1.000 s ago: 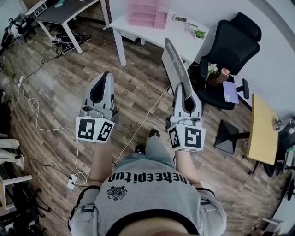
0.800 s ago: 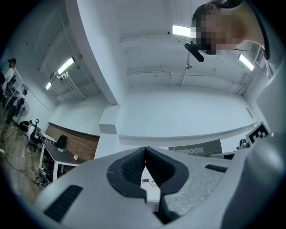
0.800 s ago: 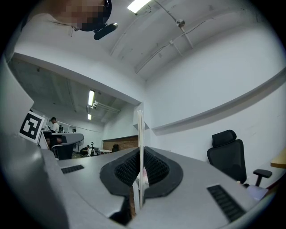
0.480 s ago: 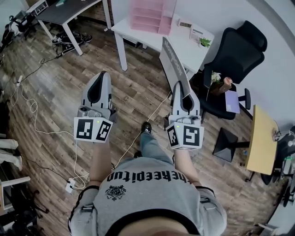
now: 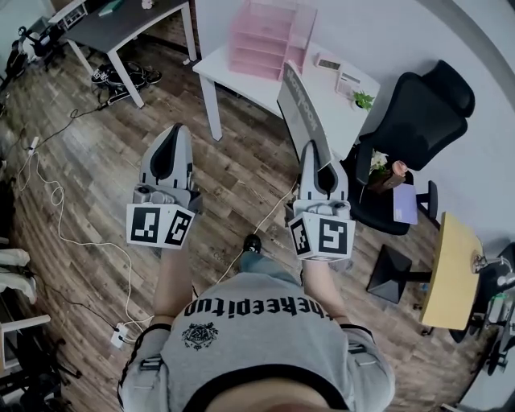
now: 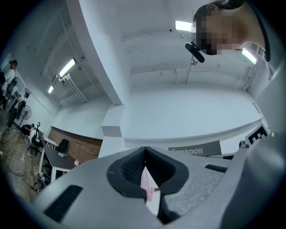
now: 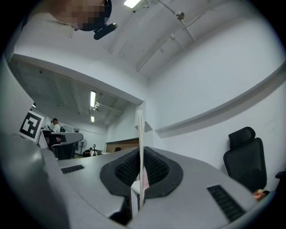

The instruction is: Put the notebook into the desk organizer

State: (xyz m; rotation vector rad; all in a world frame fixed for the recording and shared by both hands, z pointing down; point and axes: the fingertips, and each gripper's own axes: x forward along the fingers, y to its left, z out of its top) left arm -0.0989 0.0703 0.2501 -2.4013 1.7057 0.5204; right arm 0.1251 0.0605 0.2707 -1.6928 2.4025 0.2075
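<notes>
A grey notebook point(image 5: 304, 113) stands upright on edge, with my right gripper point(image 5: 311, 150) shut on its lower end. The right gripper view shows it edge-on as a thin white line point(image 7: 140, 134) between the pads of that gripper point(image 7: 140, 154). The pink desk organizer point(image 5: 269, 36) stands on a white table point(image 5: 233, 71) ahead, just beyond the notebook's top edge. My left gripper point(image 5: 177, 129) is held level to the left, shut and empty. In the left gripper view its tips point(image 6: 145, 150) meet, the notebook's cover point(image 6: 194, 151) shows at right, and a sliver of the pink organizer point(image 6: 147, 183) shows through the gap.
A black office chair point(image 5: 418, 113) stands right of the white table, a small plant point(image 5: 364, 100) on the table's corner. A dark desk point(image 5: 121, 20) is at the far left, a yellow-topped table point(image 5: 451, 257) at right. Cables point(image 5: 56, 193) trail over the wood floor.
The white table and pink organizer have come nearer and sit lower in the head view. Both grippers keep their pose, the right still holding the notebook; the person's foot has stepped.
</notes>
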